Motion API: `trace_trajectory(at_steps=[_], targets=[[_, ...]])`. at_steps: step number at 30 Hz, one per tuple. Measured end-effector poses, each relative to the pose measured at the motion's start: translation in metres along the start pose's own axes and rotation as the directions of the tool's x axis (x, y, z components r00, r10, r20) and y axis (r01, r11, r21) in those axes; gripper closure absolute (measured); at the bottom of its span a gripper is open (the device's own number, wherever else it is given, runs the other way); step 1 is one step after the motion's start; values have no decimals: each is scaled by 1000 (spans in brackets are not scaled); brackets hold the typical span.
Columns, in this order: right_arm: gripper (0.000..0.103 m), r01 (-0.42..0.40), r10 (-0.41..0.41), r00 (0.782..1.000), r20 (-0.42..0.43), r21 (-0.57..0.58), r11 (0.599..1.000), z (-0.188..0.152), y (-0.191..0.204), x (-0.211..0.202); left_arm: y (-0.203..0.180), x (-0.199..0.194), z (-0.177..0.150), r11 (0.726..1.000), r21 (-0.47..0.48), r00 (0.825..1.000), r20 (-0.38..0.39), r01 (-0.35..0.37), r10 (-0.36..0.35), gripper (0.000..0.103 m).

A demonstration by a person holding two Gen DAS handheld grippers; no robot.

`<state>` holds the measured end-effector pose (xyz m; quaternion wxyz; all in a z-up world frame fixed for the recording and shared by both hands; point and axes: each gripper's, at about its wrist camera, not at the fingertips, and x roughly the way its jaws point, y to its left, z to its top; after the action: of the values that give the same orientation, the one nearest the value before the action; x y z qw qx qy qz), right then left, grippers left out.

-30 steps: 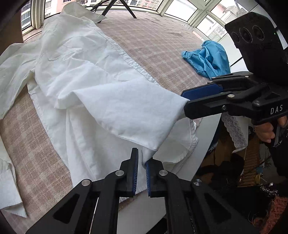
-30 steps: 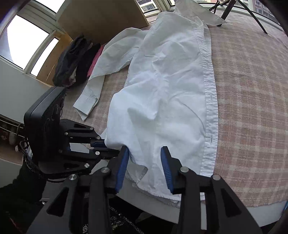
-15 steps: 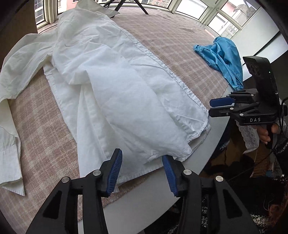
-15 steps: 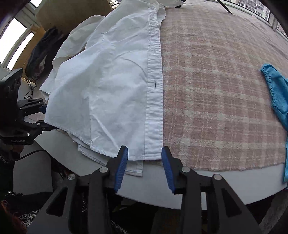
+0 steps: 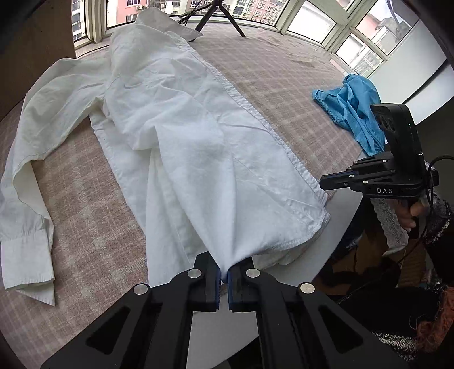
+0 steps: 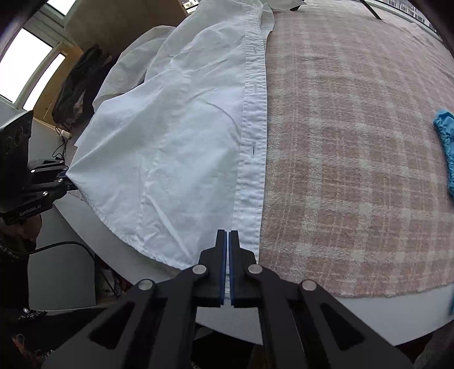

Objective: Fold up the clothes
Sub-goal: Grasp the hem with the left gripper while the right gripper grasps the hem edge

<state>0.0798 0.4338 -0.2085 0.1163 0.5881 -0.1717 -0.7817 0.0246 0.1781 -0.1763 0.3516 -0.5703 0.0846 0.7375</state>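
At the near edge of the counter (image 6: 326, 315), your left tool (image 5: 224, 279) is pinched shut on the bottom hem of the white dress shirt (image 5: 198, 147), and the cloth fans away from the pads in a taut cone, so you are bearing some of the weight of that corner. Your right tool (image 6: 227, 268) is clamped on the hem too, at the foot of the button placket (image 6: 254, 136), where the stiff band gives a firm bite. Holding both lower corners like this reads as a grip for carrying the hem up toward the collar, or for squaring a fold just laid; which of the two I cannot tell.

Further out, the shirt lies lengthwise on the pink plaid cloth (image 6: 354, 127), its body doubled over itself, one long sleeve (image 5: 31, 159) sprawled to the left with the cuff nearest you. A crumpled blue garment (image 5: 353, 110) waits well apart on the right. Farthest off are the collar (image 5: 170, 25) and tripod legs (image 5: 215, 14). No basket or bin shows; everything rests loose on the counter.
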Motion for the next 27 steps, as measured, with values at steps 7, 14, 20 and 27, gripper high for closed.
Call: trace_trajectory(at_steps=[7, 14, 20, 27], targets=[[102, -48, 49, 996, 81, -14, 999, 5, 7, -39, 10, -32, 7, 998, 6, 997, 37, -63, 63, 101], [83, -42, 40, 999, -27, -68, 997, -44, 32, 4, 22, -19, 1, 996, -2, 996, -12, -86, 86, 101], [63, 22, -23, 1000, -12, -114, 993, -54, 47, 15, 27, -15, -4, 996, 14, 995, -39, -87, 88, 101], [68, 96, -97, 995, 0, -173, 980, -50, 55, 28, 36, -18, -7, 996, 25, 995, -48, -86, 87, 101]])
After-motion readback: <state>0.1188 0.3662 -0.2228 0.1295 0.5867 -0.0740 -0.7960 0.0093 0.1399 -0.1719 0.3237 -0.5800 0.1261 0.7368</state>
